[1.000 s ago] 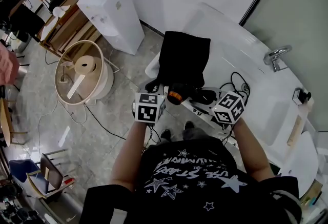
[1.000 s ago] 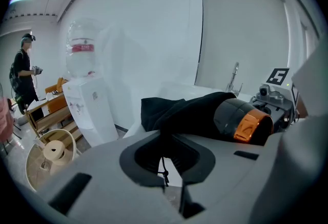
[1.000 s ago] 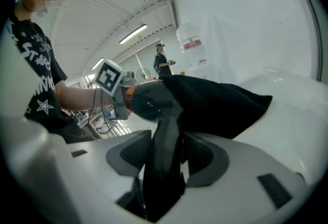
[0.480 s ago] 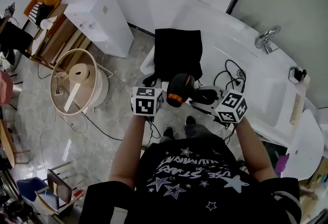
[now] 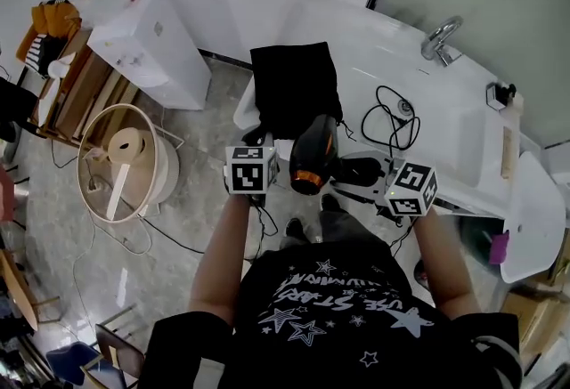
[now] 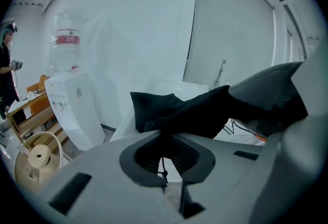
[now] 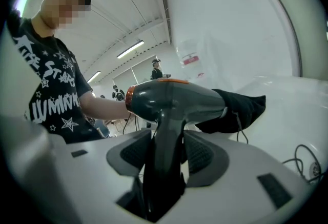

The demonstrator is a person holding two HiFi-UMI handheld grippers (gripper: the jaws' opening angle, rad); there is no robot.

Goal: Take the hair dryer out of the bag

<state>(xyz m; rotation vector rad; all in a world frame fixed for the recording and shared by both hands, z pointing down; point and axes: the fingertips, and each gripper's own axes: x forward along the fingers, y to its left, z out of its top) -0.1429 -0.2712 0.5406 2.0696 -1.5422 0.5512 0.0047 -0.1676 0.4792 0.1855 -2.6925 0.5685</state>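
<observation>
Head view: clamping the right gripper (image 5: 346,172) on the handle of the hair dryer (image 5: 312,156), jaws standing partly apart around it. Holding the dryer in the air between the two marker cubes, orange-ringed rear end pointing back toward the person, nozzle end meeting the mouth of the black bag (image 5: 289,93). Pinching the near edge of that bag with the left gripper (image 5: 262,136). Letting the bag lie draped over the rim of the white bathtub (image 5: 463,142), with a black cord (image 5: 392,116) coiling inside the tub near the faucet (image 5: 441,38). Standing on the floor to the left: a white water dispenser (image 5: 147,44) and a round basket (image 5: 169,166) holding a paper roll.

Left gripper view: squeezing black bag cloth between jaws that are almost together, a thin drawstring dangling down through the gap. Showing the dark grey dryer body just to the right, touching the bag.

Right gripper view: pressing both pads against the dryer's handle, body sitting crosswise above the jaws. Covering the nozzle tip with the bag's black cloth, the rest of the dryer lying bare.
</observation>
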